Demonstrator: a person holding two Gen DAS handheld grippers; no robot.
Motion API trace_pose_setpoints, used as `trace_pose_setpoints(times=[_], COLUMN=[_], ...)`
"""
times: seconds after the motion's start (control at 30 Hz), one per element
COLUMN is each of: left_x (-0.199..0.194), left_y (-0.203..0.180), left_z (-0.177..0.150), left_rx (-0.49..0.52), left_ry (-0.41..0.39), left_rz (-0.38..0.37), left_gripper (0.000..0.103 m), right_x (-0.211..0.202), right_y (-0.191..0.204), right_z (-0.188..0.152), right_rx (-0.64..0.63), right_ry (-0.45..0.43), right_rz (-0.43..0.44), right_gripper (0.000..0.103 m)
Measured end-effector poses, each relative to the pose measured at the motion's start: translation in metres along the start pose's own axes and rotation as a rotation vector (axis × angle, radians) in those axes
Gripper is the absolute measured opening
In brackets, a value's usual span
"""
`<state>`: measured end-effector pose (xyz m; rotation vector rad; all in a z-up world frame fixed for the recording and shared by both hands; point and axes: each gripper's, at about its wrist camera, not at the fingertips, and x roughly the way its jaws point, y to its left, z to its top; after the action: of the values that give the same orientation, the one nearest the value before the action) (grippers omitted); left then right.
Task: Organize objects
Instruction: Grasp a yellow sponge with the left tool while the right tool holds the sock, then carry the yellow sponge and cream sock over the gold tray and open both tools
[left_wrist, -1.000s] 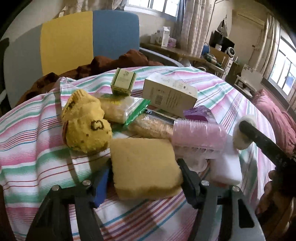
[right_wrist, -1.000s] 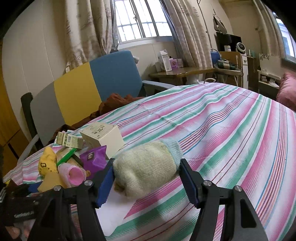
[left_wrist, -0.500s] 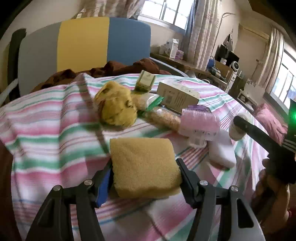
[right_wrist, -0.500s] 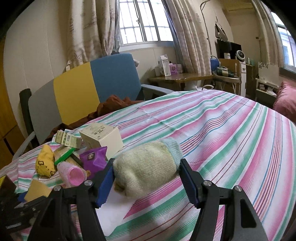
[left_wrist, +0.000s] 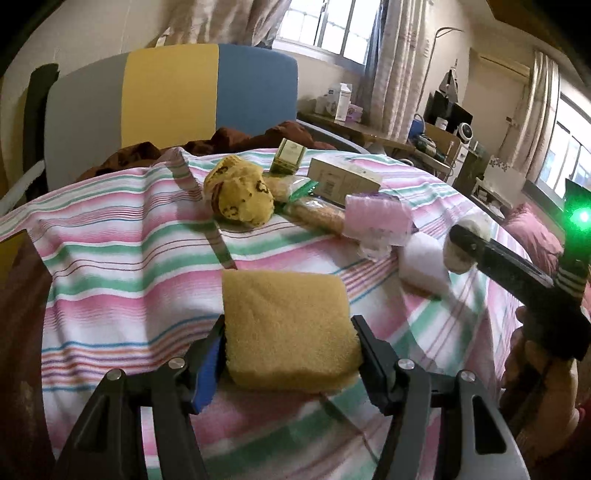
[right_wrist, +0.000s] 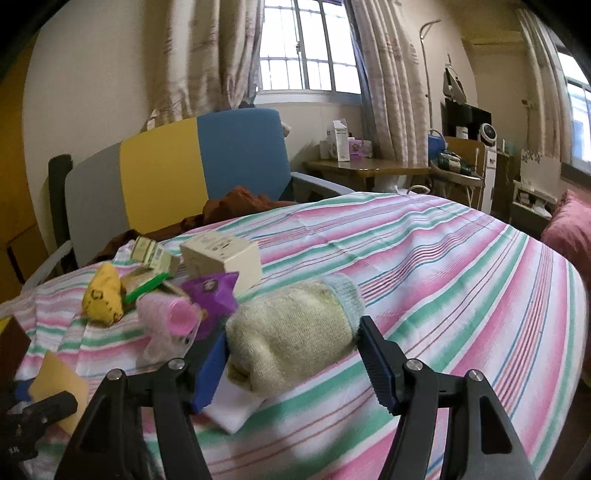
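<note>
With my left gripper (left_wrist: 288, 345) clamped on the yellow sponge (left_wrist: 286, 325) above the striped desk (left_wrist: 122, 266) and my right gripper (right_wrist: 291, 356) squeezing the rolled sock (right_wrist: 291, 332), I should carry both level and release only once each rests flat.

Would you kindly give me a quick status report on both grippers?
Left gripper shut on yellow sponge. Right gripper shut on knitted sock roll. Clutter pile beside both: pink curlers, cardboard box.
</note>
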<state>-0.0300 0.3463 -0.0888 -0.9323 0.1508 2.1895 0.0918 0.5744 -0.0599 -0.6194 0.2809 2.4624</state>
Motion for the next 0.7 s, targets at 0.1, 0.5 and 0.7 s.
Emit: trace_pose_setpoints(times=[0.1, 0.5, 0.7], left_x=[-0.008, -0.072, -0.121], left_y=[-0.003, -0.007, 0.002], left_z=[-0.006, -0.031, -0.029], left_rx=[0.008, 0.007, -0.020], left_ry=[-0.012, -0.050, -0.127], left_rz=[-0.005, -0.080, -0.124], left_gripper=[0.064, 0.064, 0.064], right_x=[-0.003, -0.023, -0.048], right_y=[0.006, 0.004, 0.020], right_z=[-0.003, -0.016, -0.022], right_rx=[-0.026, -0.015, 0.005], right_ry=[0.005, 0.035, 0.064], right_rz=[0.000, 0.002, 0.069], right_gripper=[0.068, 0.068, 0.068])
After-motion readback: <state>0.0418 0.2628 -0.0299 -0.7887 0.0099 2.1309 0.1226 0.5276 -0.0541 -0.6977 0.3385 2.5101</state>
